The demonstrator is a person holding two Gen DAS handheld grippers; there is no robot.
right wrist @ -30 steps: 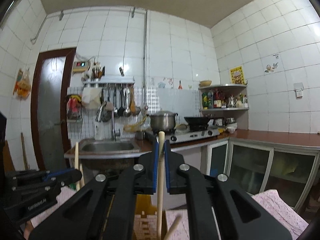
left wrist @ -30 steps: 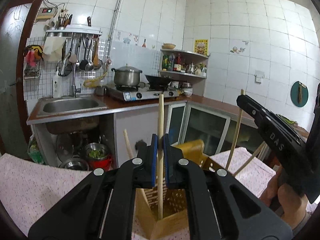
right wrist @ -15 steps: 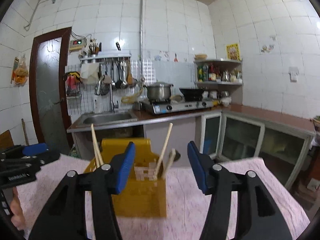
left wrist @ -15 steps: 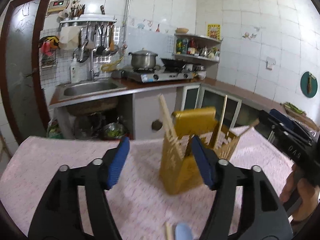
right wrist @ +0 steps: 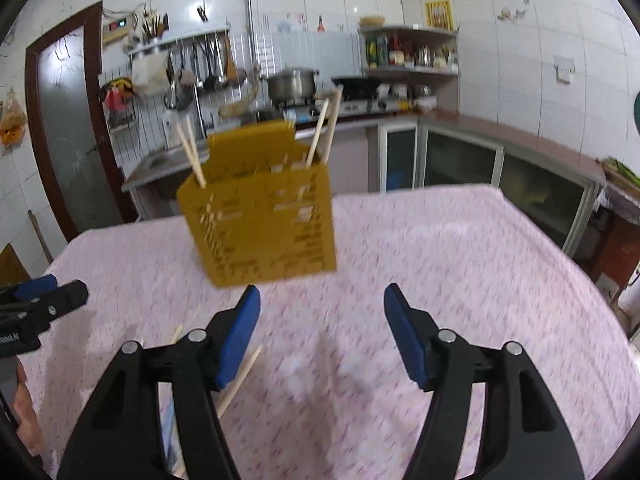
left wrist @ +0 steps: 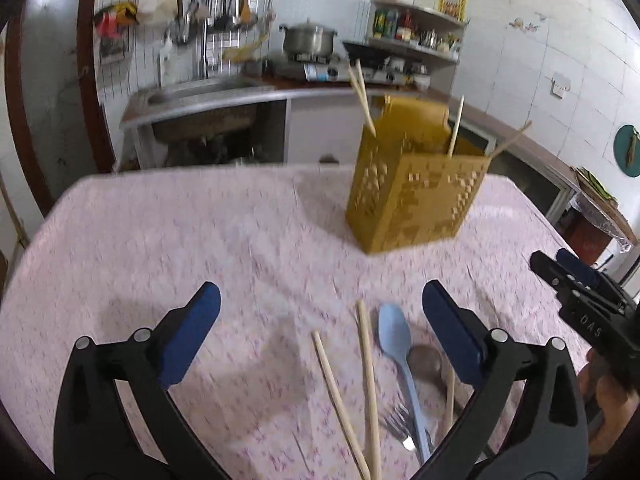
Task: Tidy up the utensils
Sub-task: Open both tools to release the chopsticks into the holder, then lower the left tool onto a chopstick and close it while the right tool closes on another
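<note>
While both sets of jaws have just been opening with nothing between them, the left gripper gapes over loose chopsticks and a blue spoon, light, stiff, slippery: pinch mid-shaft. Rightward, yellow holder; right gripper empty.

Both grippers agape, just opening

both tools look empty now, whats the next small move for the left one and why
Probably lower the left tool, whose jaws have just been opening and hold nothing, onto the nearest chopstick on the tablecloth. Chopsticks, a blue spoon and a fork lie loose outside the yellow holder.
</note>
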